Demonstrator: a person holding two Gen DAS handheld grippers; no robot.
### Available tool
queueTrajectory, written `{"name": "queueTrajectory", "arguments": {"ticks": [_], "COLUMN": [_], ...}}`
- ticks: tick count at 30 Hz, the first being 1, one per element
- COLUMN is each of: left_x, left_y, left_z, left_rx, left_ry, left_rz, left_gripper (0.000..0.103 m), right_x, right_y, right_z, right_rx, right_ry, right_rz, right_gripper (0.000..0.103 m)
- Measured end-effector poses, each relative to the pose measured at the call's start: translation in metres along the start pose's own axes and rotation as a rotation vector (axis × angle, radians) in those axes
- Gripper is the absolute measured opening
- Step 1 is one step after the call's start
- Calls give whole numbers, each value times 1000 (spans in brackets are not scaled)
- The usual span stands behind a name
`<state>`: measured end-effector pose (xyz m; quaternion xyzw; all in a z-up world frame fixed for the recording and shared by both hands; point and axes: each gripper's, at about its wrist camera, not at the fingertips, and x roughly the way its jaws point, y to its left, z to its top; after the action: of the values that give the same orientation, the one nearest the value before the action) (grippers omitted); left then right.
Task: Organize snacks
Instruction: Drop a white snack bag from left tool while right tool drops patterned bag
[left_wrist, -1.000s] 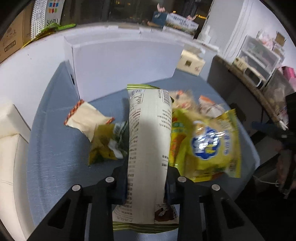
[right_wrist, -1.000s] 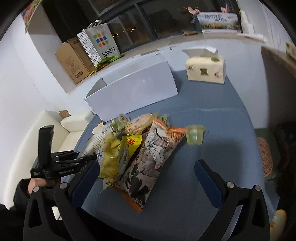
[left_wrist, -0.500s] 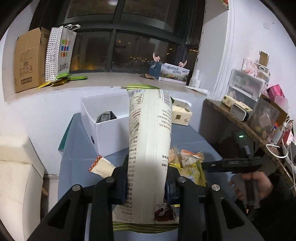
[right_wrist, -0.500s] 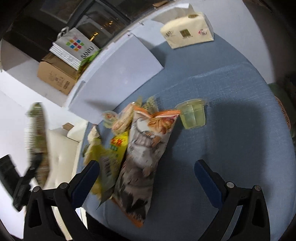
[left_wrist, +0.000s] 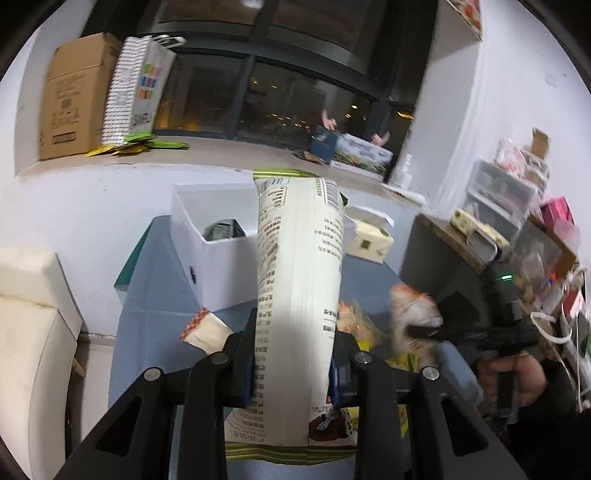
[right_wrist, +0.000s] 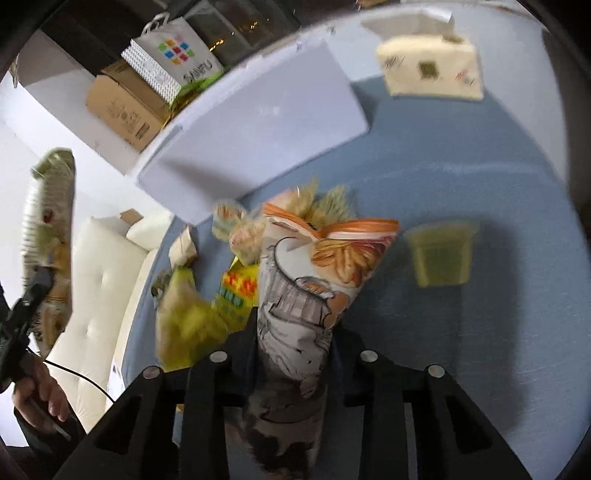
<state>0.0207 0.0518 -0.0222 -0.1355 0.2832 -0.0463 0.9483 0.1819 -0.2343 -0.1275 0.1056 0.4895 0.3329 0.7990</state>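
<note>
A blue-covered table fills the scene, with an open white box at its far edge near a tissue pack. My left gripper pinches a tall cream snack bag, raised upright in front of that box. My right gripper has just been closing and now clamps a grey and orange snack bag above the snack pile. A small green jelly cup sits just right of the pile.
</note>
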Motion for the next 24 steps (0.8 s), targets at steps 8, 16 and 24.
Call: {"name": "queueTrajectory", "arguments": {"ticks": [8, 16, 24], "left_x": [22, 104, 193], "left_y": [26, 41, 41], "left_z": [51, 132, 156], "left_rx": [-105, -223, -283], "left_ry": [-81, -111, -8], "left_rz": [16, -16, 64], "left_gripper": [33, 33, 34], "right_x": [-82, -52, 43], "right_y": [25, 95, 98], "right_z": [71, 196, 281], "right_rx": [-122, -327, -377], "right_ry": [-197, -243, -82], "right_rz": [27, -20, -136], "right_gripper": [34, 34, 34]}}
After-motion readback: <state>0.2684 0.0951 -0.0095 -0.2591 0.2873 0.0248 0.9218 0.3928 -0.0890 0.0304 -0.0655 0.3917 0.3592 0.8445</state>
